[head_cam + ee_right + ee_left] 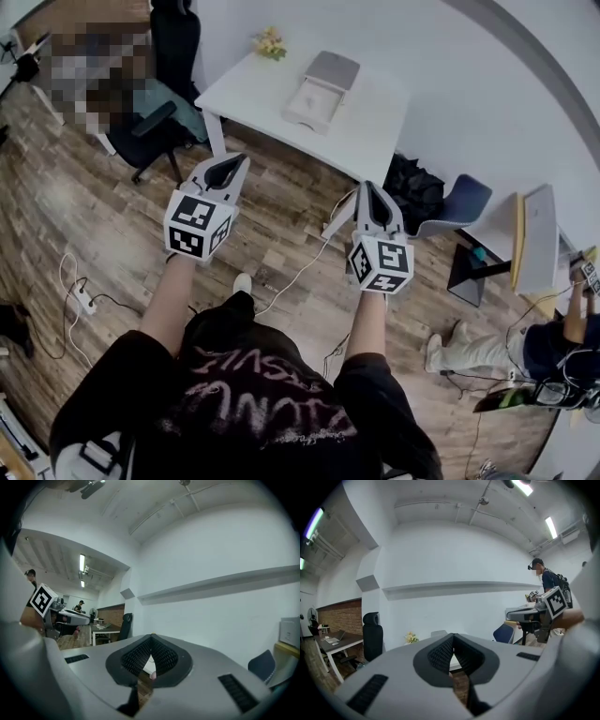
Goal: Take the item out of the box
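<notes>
Above the wood floor (112, 216), the left hand-held gripper (228, 169) and the right hand-held gripper (372, 192) both have their jaws pressed together, pinching nothing. Well apart from them, the box (319, 89) lies open on the white bench (366, 127), its contents too small to tell.

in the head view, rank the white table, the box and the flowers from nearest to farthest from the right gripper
1. white table, its near edge just ahead of the right gripper
2. box, in the middle of the table
3. flowers, on the table's far left corner
</notes>
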`<act>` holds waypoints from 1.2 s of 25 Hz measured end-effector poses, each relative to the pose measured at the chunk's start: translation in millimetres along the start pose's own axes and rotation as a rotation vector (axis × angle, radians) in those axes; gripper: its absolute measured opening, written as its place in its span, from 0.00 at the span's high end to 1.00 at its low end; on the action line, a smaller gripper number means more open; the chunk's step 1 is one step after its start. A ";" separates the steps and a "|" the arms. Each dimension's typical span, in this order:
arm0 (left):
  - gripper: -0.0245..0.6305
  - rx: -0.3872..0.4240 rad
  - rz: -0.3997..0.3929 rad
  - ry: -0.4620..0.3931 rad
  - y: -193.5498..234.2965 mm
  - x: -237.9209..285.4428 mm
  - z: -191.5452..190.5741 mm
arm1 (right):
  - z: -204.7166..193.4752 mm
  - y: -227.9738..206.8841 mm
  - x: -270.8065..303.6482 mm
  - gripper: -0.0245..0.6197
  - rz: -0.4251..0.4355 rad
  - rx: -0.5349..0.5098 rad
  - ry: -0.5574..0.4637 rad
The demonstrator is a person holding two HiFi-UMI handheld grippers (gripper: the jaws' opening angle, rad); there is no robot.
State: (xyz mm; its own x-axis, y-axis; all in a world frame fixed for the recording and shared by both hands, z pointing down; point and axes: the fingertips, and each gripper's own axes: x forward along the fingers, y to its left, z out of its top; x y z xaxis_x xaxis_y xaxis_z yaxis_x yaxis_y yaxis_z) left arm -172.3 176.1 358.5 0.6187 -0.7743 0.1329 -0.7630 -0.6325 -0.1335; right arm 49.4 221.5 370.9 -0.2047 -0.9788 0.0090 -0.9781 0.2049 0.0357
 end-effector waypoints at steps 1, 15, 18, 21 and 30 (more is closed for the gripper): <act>0.96 0.000 -0.006 -0.001 7.0 9.7 0.5 | -0.1 -2.4 11.0 0.95 -0.004 0.000 -0.001; 0.96 0.003 -0.096 -0.006 99.0 107.1 9.8 | 11.1 -8.5 134.5 0.95 -0.072 0.007 0.016; 0.96 0.004 -0.116 -0.003 110.1 123.4 9.4 | 11.6 -9.3 152.7 0.95 -0.083 0.007 0.020; 0.96 0.004 -0.135 0.001 116.3 139.1 7.9 | 11.4 -13.1 166.8 0.95 -0.092 0.006 0.022; 0.96 -0.002 -0.173 0.015 129.6 179.3 -0.1 | 7.7 -34.7 197.6 0.95 -0.125 0.003 0.026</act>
State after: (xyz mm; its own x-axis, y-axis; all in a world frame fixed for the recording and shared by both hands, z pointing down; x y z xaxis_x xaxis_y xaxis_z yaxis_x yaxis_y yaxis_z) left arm -160.3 -44.7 365.2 0.7380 -0.6535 0.1682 -0.6456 -0.7563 -0.1055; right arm 42.7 21.0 363.7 -0.0800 -0.9963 0.0305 -0.9961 0.0811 0.0356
